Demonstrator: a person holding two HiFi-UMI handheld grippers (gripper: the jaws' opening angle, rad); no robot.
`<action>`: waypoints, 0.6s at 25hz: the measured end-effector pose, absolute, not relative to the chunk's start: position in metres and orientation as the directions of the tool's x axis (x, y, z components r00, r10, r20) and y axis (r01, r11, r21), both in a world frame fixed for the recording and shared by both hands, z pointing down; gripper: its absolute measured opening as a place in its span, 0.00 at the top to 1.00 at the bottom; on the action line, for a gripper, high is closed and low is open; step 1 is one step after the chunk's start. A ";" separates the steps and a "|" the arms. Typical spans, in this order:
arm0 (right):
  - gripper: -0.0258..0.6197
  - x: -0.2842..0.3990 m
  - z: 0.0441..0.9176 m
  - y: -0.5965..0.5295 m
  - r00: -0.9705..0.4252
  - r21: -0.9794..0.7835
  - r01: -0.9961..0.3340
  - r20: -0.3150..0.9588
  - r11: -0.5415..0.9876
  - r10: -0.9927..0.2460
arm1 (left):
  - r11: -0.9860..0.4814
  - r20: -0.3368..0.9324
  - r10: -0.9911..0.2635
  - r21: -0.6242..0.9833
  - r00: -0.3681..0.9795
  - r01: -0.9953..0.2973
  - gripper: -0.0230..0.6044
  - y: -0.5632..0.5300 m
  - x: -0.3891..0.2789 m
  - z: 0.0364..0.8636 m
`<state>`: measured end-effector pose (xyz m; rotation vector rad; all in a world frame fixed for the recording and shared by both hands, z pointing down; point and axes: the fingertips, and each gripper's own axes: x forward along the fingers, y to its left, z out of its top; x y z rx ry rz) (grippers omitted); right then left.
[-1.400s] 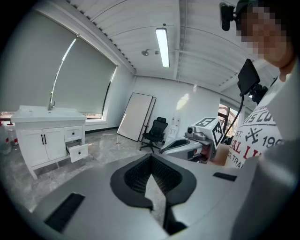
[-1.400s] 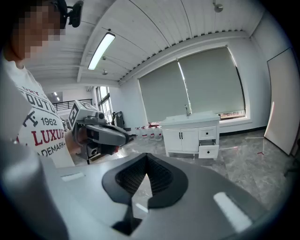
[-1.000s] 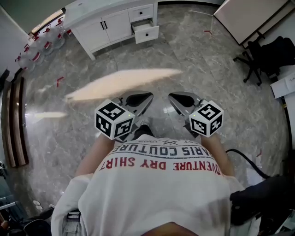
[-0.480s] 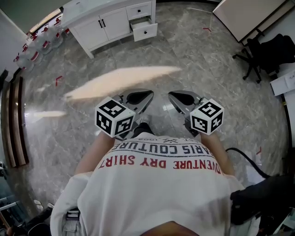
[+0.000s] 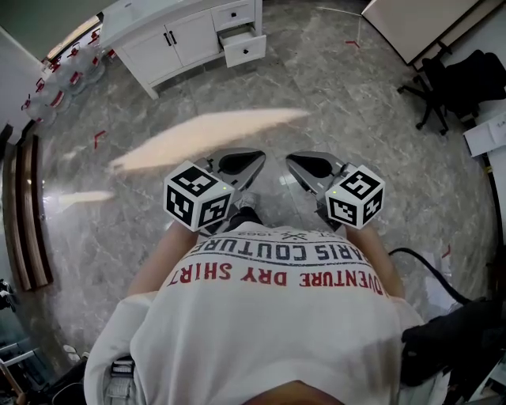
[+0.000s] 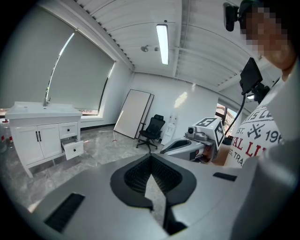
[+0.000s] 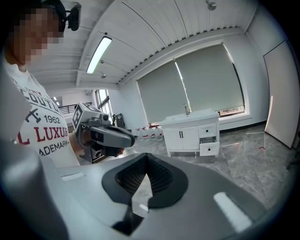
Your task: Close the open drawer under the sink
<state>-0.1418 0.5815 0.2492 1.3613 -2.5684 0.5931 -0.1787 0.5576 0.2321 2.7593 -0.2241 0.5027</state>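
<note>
Grey marble floor point(image 5: 356, 119), glossy, showing light reflections. White sink cabinet point(image 5: 154, 49) stands at the far end, two doors shut. A white panel point(image 5: 411, 24) leans by the far wall, with a black chair point(image 5: 443, 87) beside it. Lower drawer point(image 5: 245, 49) at the cabinet's end is pulled out; its contents cannot be made out. Water bottles point(image 5: 59, 83) are lined up beyond the cabinet. Left gripper point(image 5: 257, 158) and right gripper point(image 5: 292, 160) are held at the person's waist, well apart from the drawer. Each has its jaws pressed together with nothing between them.
</note>
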 end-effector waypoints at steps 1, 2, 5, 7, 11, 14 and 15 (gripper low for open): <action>0.96 -0.140 0.249 0.581 -0.563 -0.261 -0.826 0.337 0.500 -0.754 | -0.936 0.367 -0.092 0.286 0.926 -0.206 0.96 0.557 -0.177 0.231; 0.96 -0.138 0.249 0.581 -0.559 -0.260 -0.828 0.339 0.496 -0.756 | -0.938 0.368 -0.089 0.282 0.926 -0.202 0.96 0.557 -0.175 0.230; 0.96 -0.130 0.243 0.579 -0.549 -0.254 -0.835 0.332 0.488 -0.767 | -0.947 0.364 -0.080 0.263 0.928 -0.185 0.96 0.555 -0.168 0.223; 0.96 -0.124 0.237 0.577 -0.542 -0.239 -0.840 0.324 0.488 -0.775 | -0.952 0.355 -0.083 0.246 0.931 -0.179 0.96 0.552 -0.163 0.217; 0.96 -0.112 0.225 0.571 -0.525 -0.210 -0.851 0.314 0.482 -0.791 | -0.959 0.333 -0.087 0.227 0.939 -0.170 0.96 0.544 -0.155 0.205; 0.96 -0.107 0.211 0.560 -0.519 -0.190 -0.855 0.305 0.484 -0.798 | -0.962 0.315 -0.094 0.217 0.944 -0.168 0.96 0.533 -0.153 0.194; 0.96 -0.106 0.210 0.555 -0.520 -0.184 -0.854 0.307 0.486 -0.797 | -0.962 0.311 -0.097 0.216 0.946 -0.170 0.96 0.529 -0.153 0.192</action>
